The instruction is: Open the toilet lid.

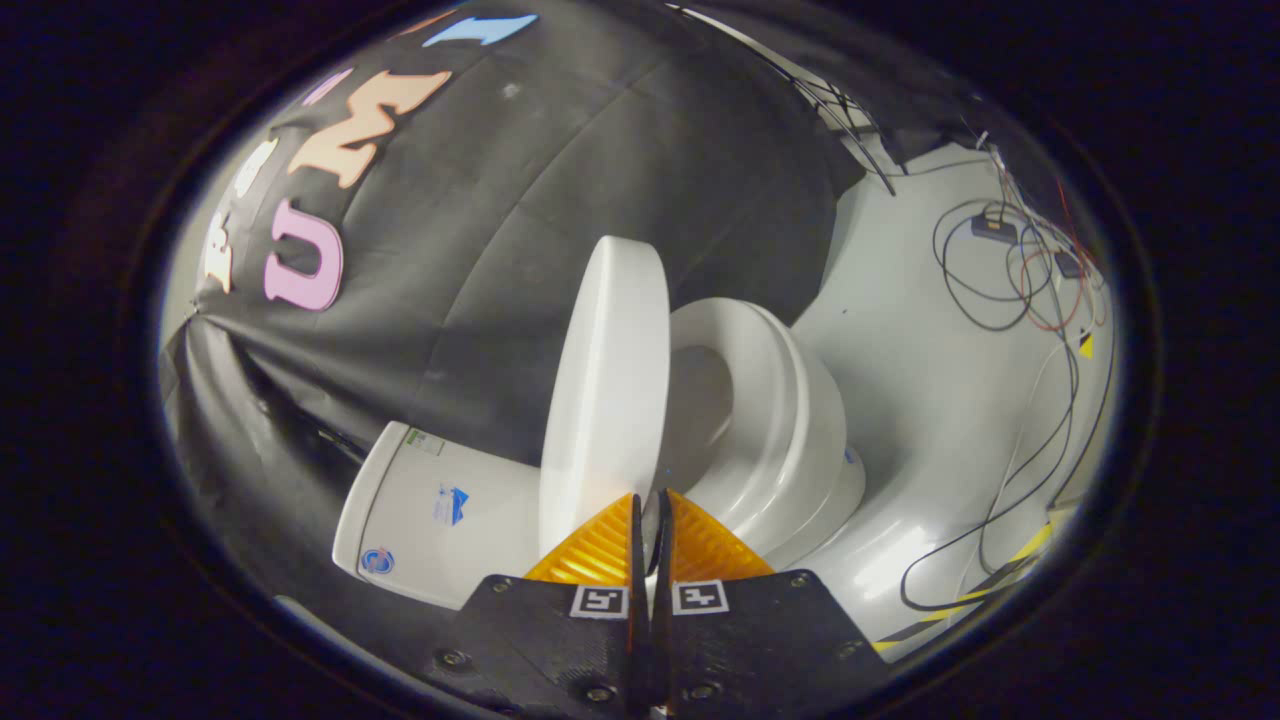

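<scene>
The white toilet lid (605, 400) stands raised, well apart from the seat ring (775, 400) and the bowl below it. I see the lid almost edge-on, leaning toward the tank (440, 510). My gripper (650, 497) is at the lid's near rim. Its fingers are closed to a thin slit, and a pale sliver of the rim shows pinched between them. The bowl's opening (700, 400) is uncovered, just beyond the fingertips.
The toilet stands on a pale floor (920, 400) against the black cloth wall (560, 200). Loose cables and small boxes (1000, 290) lie on the floor beyond the bowl. Yellow-black tape (1010, 565) marks the floor near them.
</scene>
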